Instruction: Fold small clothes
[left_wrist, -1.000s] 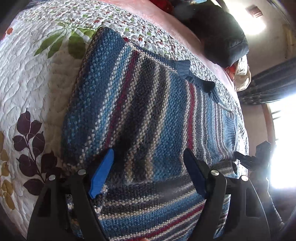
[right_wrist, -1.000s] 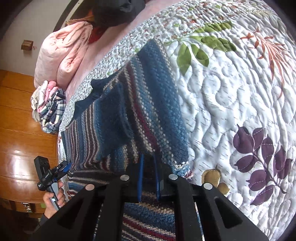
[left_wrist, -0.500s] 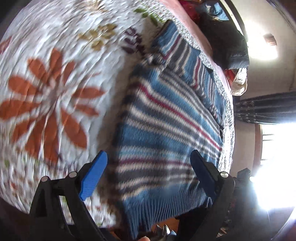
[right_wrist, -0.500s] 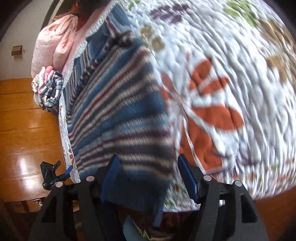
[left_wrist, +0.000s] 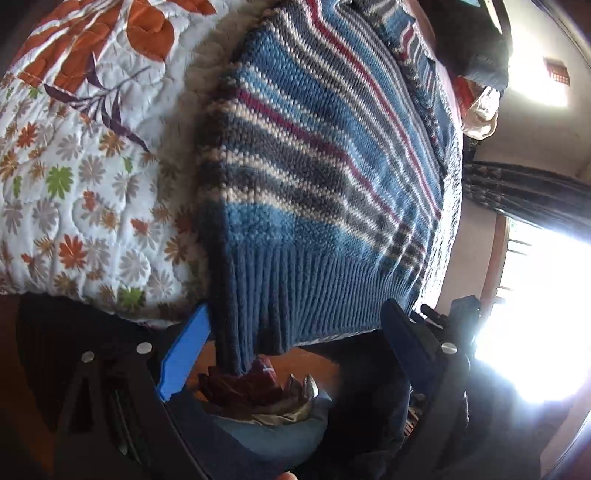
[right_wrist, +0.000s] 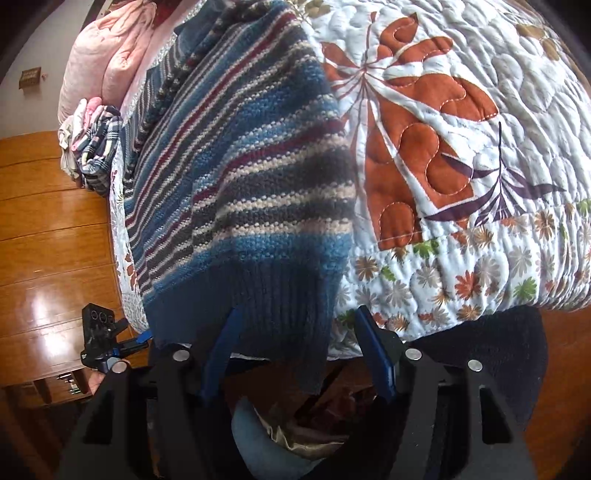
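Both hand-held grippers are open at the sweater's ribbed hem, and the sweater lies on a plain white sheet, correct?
Not plain: the striped sweater lies on a floral quilt, seen in the right wrist view. Both hand-held grippers, left and right, are open at the ribbed hem.

The sweater's (left_wrist: 314, 155) far end runs past the top edge; window glare (left_wrist: 535, 332) hides the right tongs.

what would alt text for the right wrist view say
A striped blue knit sweater lies on a floral quilt, its ribbed hem hanging over the bed edge between the open fingers of the right gripper. The left gripper shows at lower left above a wooden floor.
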